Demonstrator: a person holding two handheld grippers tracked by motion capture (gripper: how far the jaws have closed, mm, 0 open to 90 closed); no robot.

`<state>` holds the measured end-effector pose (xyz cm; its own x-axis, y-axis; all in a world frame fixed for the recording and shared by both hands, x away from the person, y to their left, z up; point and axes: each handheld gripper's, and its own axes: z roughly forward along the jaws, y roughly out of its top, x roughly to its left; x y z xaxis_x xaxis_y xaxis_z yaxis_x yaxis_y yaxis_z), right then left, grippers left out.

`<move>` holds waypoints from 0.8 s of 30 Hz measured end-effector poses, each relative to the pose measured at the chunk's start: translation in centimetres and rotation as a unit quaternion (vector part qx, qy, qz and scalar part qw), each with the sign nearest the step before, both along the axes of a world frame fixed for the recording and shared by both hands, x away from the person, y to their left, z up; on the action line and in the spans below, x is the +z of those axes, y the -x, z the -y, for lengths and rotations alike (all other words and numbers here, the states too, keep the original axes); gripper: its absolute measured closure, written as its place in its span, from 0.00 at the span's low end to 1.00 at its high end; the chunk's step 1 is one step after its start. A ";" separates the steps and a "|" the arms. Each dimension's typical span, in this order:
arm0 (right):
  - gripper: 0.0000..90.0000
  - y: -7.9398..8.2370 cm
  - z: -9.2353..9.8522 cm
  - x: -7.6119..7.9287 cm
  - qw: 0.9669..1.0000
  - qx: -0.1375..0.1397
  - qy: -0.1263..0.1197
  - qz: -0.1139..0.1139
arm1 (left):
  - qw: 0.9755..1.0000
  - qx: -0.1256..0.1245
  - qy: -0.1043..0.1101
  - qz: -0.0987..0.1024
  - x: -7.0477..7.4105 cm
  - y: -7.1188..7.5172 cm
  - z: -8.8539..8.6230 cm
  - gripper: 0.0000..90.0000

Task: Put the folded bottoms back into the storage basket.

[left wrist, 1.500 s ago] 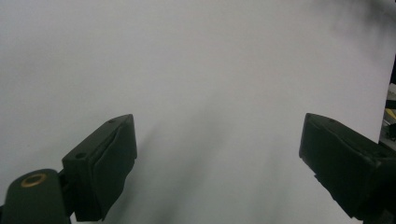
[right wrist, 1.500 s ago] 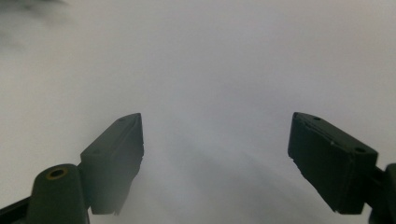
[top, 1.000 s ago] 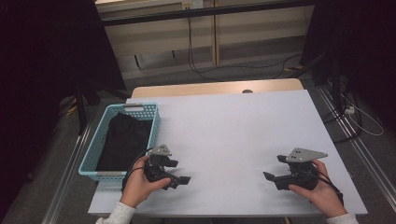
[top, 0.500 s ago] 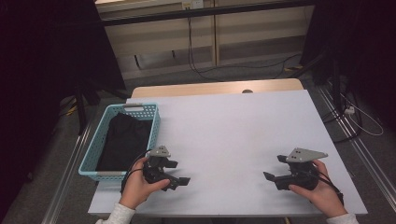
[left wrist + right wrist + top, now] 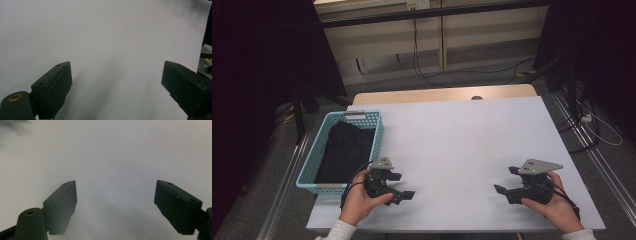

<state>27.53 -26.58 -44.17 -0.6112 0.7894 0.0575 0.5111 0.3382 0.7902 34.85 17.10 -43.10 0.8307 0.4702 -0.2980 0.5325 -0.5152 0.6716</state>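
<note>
My left gripper (image 5: 403, 185) rests on the white table (image 5: 452, 145) near its front left, held in a hand, jaws pointing right. Its jaws stand wide apart in the left gripper view (image 5: 116, 82) with bare table between them. My right gripper (image 5: 505, 180) sits at the front right in the other hand, jaws pointing left. In the right gripper view (image 5: 115, 202) its jaws are also wide apart with nothing between them. A light blue basket (image 5: 314, 165) holding a black cloth (image 5: 344, 150) stands on the table's left side, just behind the left gripper.
The white sheet covers a wooden tabletop whose far edge (image 5: 442, 94) shows beyond it. Cables (image 5: 422, 60) lie on the floor behind the table. Metal rails (image 5: 607, 165) run along the floor to the right.
</note>
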 end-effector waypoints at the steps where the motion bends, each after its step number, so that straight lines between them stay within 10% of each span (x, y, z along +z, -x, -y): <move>1: 0.20 0.0 0.0 0.0 1.000 0.000 0.000 0.000 | 1.000 -0.001 -0.001 0.000 0.0 0.0 0.0 0.11; 24: 0.20 0.0 0.0 -0.1 1.000 0.001 0.000 0.000 | 1.000 0.002 0.002 0.001 -0.2 0.2 -0.3 0.11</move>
<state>27.49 -26.61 -44.29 -0.6132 0.7878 0.0585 0.5109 0.3390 0.7900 34.66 17.37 -43.25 0.8296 0.4717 -0.2987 0.5332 -0.5108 0.6743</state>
